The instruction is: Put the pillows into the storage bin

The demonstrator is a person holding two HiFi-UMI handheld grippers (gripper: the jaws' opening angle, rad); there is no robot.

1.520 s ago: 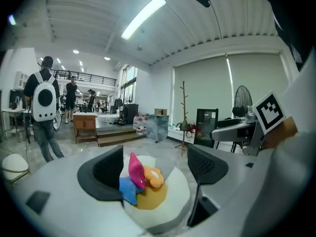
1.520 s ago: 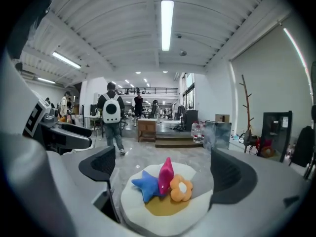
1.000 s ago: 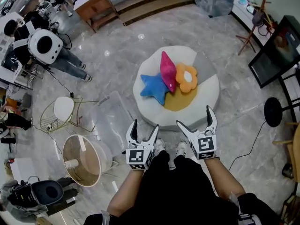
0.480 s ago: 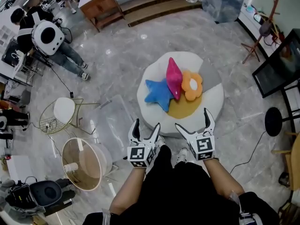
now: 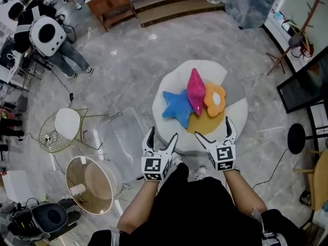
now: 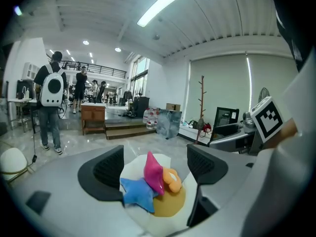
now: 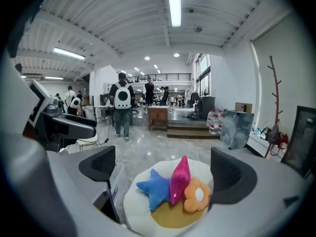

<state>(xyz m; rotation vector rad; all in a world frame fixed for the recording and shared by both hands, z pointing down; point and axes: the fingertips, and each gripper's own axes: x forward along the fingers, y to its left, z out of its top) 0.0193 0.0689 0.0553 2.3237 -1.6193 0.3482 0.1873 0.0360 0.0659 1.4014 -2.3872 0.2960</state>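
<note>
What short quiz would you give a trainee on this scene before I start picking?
1. True or false: the blue star-shaped pillow lies on the round white floor cushion, outside the clear plastic storage bin.
2. Which pillow stands between the blue one and the orange flower-shaped pillow? A) pink pointed pillow B) green square pillow C) none
3. Fill in: the left tool and right tool are both ____, holding nothing.
Key: 1 true; 2 A; 3 open.

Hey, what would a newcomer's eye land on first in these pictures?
Three bright pillows, a blue star, a pink pillow and an orange flower, huddle on the round white pouf at centre. A clear storage bin sits on the floor left of it, and the left claw and right claw hover open nearby.
</note>
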